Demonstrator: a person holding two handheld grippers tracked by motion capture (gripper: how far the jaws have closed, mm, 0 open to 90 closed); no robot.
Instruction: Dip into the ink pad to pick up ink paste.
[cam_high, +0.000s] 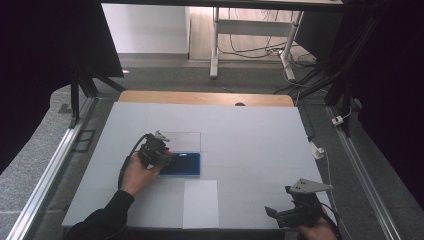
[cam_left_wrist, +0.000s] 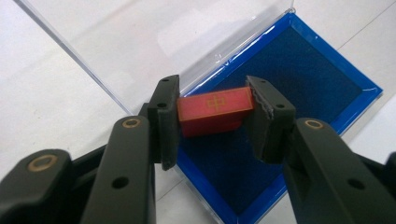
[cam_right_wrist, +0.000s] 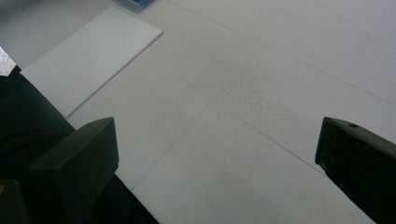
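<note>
one left gripper (cam_left_wrist: 212, 116) tilts down, jaws clamping the red block (cam_left_wrist: 215, 109).

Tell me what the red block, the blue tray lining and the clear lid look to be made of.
Red block: smooth, matte, probably plastic or lacquered wood; a gold mark on its face.
Blue tray lining: fuzzy, light-absorbing, likely felt or an ink pad.
Clear lid: transparent, glossy, hard-edged, likely rigid plastic.

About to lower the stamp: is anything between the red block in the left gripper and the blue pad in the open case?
Nothing visible. The left gripper holds the red block over bare blue pad; the clear lid lies open behind, beyond it.
</note>
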